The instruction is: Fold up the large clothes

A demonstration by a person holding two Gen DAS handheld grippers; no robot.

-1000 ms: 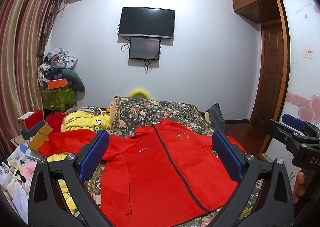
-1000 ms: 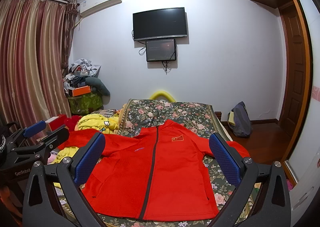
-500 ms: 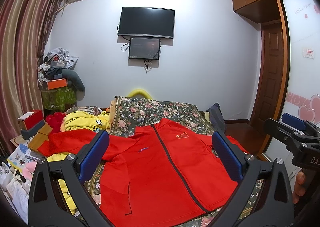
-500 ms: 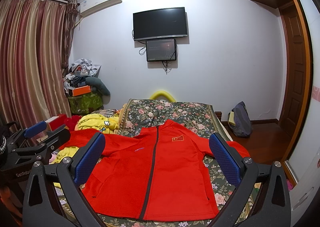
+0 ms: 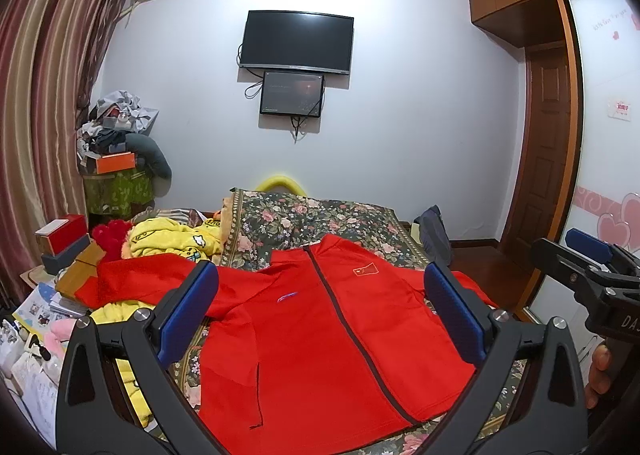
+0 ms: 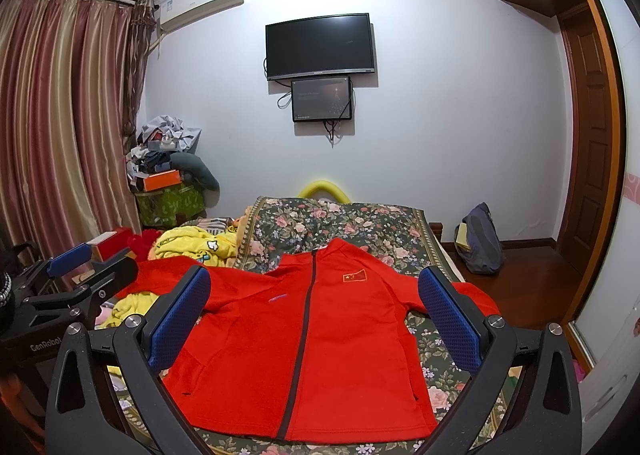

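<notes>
- Left claw (image 5: pixel 320 315): blue-padded fingers (image 5: pixel 188 309) spread wide, nothing between them; held above the near end of the bed, clear of the garment.
- Right claw (image 6: pixel 314 313): blue-padded fingers (image 6: pixel 448 319) likewise spread wide and empty, also held above the bed's near end. In the left wrist view it appears at the right edge, with part of a hand (image 5: pixel 600 373) on its grip.
- Red zip-front jacket with dark zipper and small flag patch (image 6: pixel 312 339): lies front-up, zipped and flat on the floral-patterned bedspread (image 6: pixel 360 223), collar toward the far wall, both sleeves stretched outward.
- Left sleeve end rests across a yellow printed blanket (image 5: pixel 172 241) beside the bed.
- Far wall: black wall-mounted television (image 6: pixel 320 47) with a smaller screen just below.
</notes>
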